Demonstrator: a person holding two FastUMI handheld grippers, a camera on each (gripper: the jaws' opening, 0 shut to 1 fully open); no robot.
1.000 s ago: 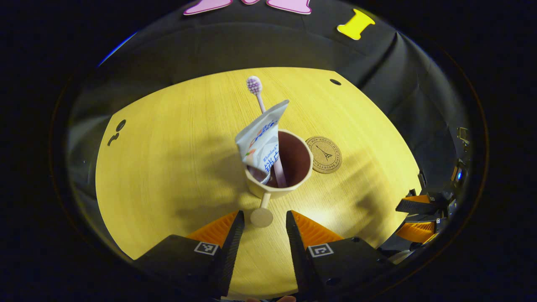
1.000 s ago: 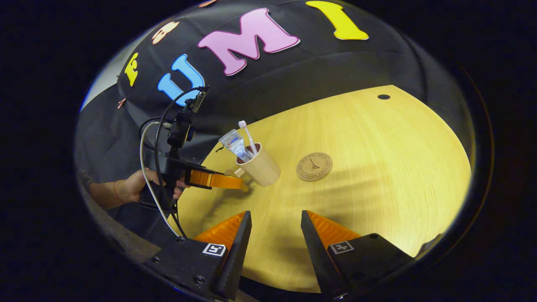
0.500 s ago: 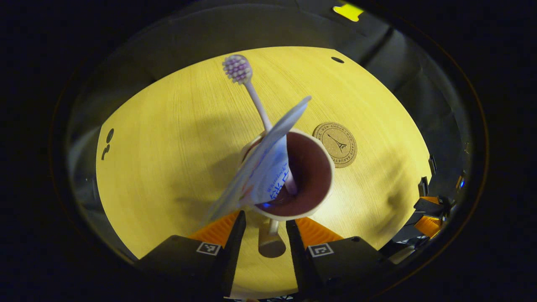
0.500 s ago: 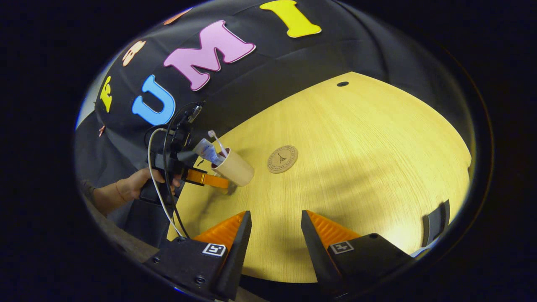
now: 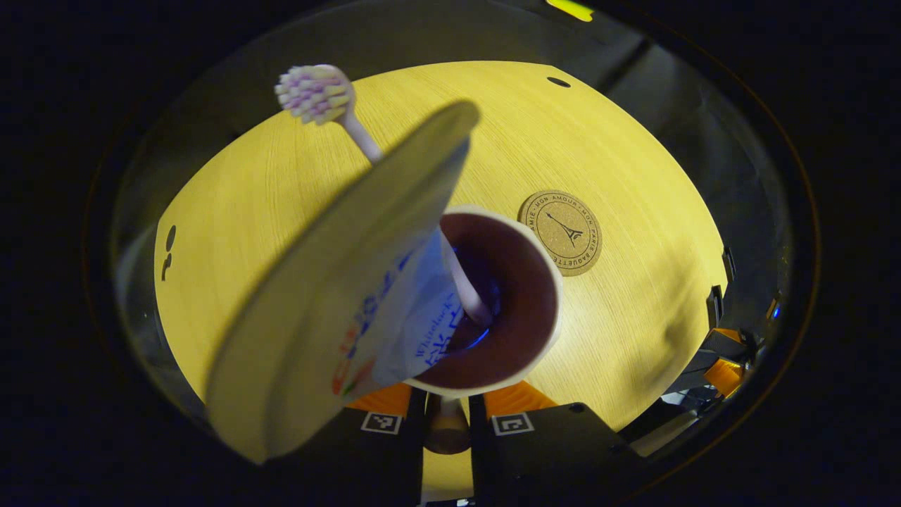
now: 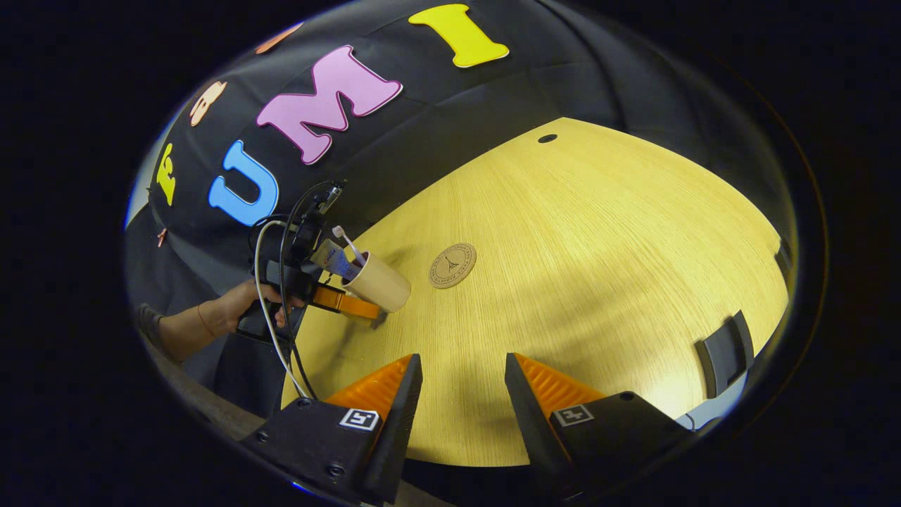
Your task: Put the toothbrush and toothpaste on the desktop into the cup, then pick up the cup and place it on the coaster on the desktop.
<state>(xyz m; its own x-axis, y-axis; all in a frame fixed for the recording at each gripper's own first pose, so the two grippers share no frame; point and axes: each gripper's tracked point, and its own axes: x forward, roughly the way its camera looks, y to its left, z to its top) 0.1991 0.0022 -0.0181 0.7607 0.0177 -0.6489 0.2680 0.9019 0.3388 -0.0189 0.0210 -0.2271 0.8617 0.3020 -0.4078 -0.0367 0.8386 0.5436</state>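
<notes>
Between left gripper [image 5: 446, 422] fingers, cup [image 5: 521, 310] handle pinched; cup tilted, so toothpaste [image 5: 338, 296] and toothbrush [image 5: 313, 91] might spill short of coaster [image 5: 561, 231]. Right gripper [image 6: 464, 394] wide, idle.

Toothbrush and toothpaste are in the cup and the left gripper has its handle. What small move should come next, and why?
Probably carry the cup sideways toward the coaster. The left gripper is shut on the cup's handle, the cup looks lifted and tilted, and the coaster lies bare beside it on the desktop.
</notes>
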